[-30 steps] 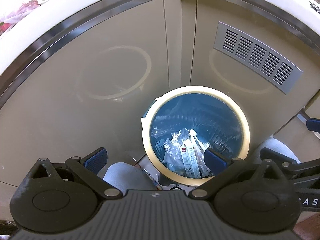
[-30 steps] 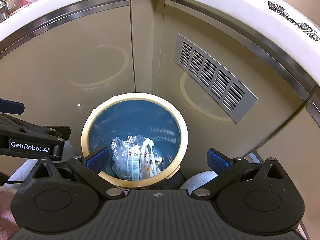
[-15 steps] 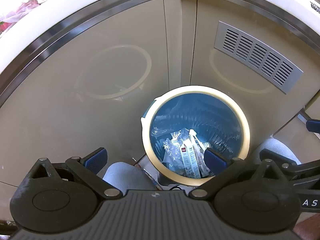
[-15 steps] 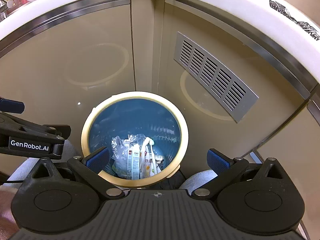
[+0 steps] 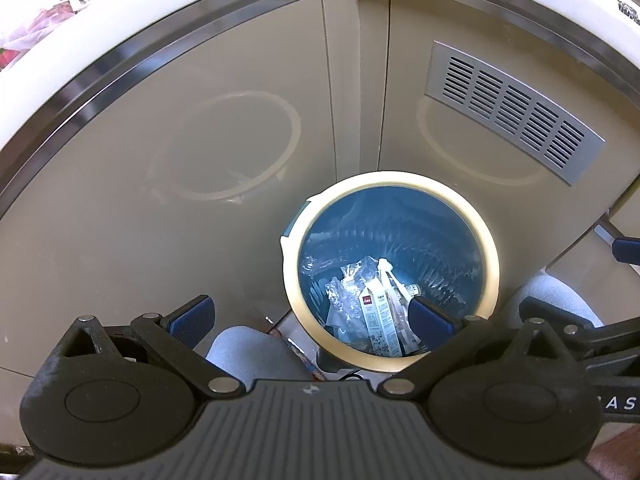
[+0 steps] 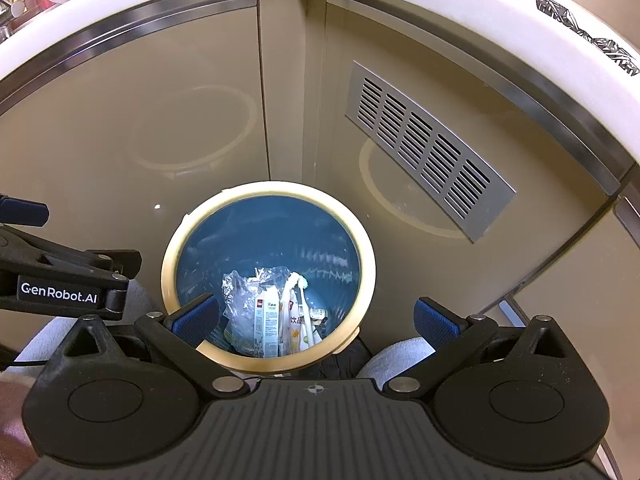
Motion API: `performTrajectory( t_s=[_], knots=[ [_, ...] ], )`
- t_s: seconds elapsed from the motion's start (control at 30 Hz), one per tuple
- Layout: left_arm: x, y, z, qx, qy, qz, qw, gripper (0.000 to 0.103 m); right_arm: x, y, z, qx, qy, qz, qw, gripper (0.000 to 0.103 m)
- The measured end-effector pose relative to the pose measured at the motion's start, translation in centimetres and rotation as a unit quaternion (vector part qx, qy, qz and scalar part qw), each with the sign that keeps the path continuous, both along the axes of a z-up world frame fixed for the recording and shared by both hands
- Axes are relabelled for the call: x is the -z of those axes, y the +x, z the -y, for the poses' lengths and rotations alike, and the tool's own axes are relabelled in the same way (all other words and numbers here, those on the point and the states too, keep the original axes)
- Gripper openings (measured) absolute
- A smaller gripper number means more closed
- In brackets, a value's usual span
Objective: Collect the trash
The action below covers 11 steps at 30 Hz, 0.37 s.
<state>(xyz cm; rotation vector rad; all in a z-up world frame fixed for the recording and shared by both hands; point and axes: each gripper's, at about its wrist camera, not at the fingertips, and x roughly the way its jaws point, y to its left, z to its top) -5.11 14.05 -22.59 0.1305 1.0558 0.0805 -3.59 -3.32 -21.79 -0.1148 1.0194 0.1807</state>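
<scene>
Closest to each camera, both grippers hang with jaws spread wide and nothing between them. The left gripper point(image 5: 310, 318) has one blue pad over the pale floor area and the other overlapping the near rim of the trash bin point(image 5: 490, 248). The right gripper point(image 6: 316, 318) has its left pad over the bin's near edge and its right pad off to the side, over the cabinet base. The left gripper's black body, with white lettering, shows at the left edge of the right wrist view.

Just below the jaws, light grey fabric, apparently the person's knees point(image 5: 250, 350), sits on either side of the bin.

The bin is round, with a cream rim and a blue liner point(image 6: 272, 232). The collected trash lies at its bottom: a small white carton point(image 6: 267, 326), crumpled clear plastic point(image 6: 240, 300) and a printed wrapper point(image 6: 296, 322) heaped together.

Behind the bin stand glossy beige cabinet doors point(image 5: 180, 160) meeting in a corner, reflecting the bin's rim. A metal vent grille point(image 6: 428, 150) is set in the right-hand door. Above runs the white edge of the surface point(image 5: 120, 20), carrying indistinct items at far left.
</scene>
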Motion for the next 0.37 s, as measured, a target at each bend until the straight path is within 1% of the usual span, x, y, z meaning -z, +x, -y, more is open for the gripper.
performTrajectory(
  t_s=[0.13, 0.37],
  knots=[
    [0.03, 0.05, 0.23, 0.006, 0.001, -0.001, 1.0, 0.103, 0.01, 0.02, 0.19, 0.005, 0.001, 0.0, 1.0, 0.103],
    [-0.11, -0.04, 0.59, 0.016, 0.012, 0.008, 0.9998, 0.103, 0.02, 0.17, 0.44, 0.013, 0.003, -0.006, 1.0, 0.103]
  ],
)
